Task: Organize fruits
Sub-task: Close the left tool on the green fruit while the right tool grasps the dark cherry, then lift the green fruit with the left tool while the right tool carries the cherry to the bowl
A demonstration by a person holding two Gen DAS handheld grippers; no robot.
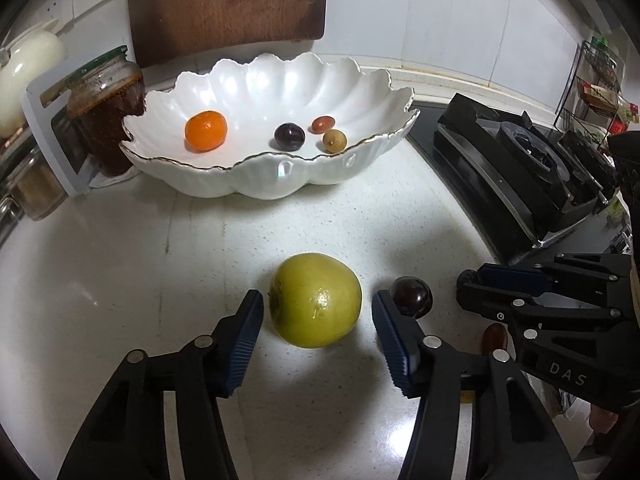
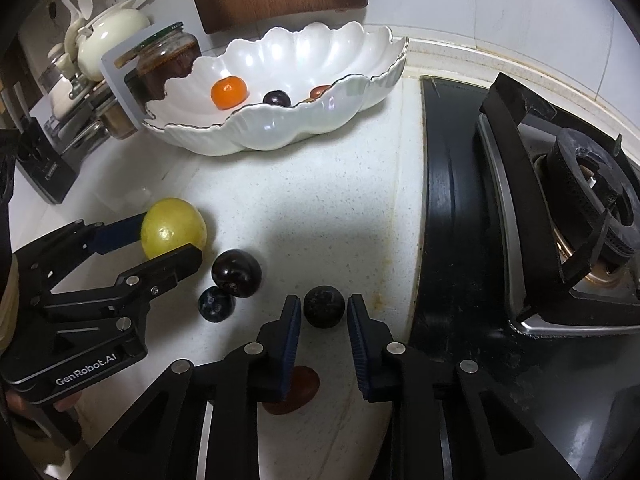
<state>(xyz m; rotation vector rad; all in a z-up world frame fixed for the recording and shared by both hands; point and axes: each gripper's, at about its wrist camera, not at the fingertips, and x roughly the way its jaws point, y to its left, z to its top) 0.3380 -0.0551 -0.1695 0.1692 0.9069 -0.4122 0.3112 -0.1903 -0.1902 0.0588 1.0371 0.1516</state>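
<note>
A white scalloped bowl (image 1: 256, 176) holds an orange (image 1: 206, 130), a dark plum (image 1: 289, 136), a reddish fruit (image 1: 323, 124) and a tan longan (image 1: 334, 141). My left gripper (image 1: 318, 334) is open around a yellow-green apple (image 1: 315, 306) on the counter, pads apart from it. My right gripper (image 2: 324, 330) is open around a dark round fruit (image 2: 324, 306) on the counter. A dark plum (image 2: 237, 273), a smaller dark blue fruit (image 2: 216, 304) and a reddish-brown fruit (image 2: 298, 390) lie nearby. The apple (image 2: 173, 229) and the bowl (image 2: 280, 128) also show in the right wrist view.
A gas stove (image 2: 540, 208) fills the right side. A jar of dark preserve (image 1: 106, 112), a white teapot (image 2: 110, 38) and a wooden board (image 1: 228, 4) stand by the back wall. A wire rack (image 1: 600, 80) is far right.
</note>
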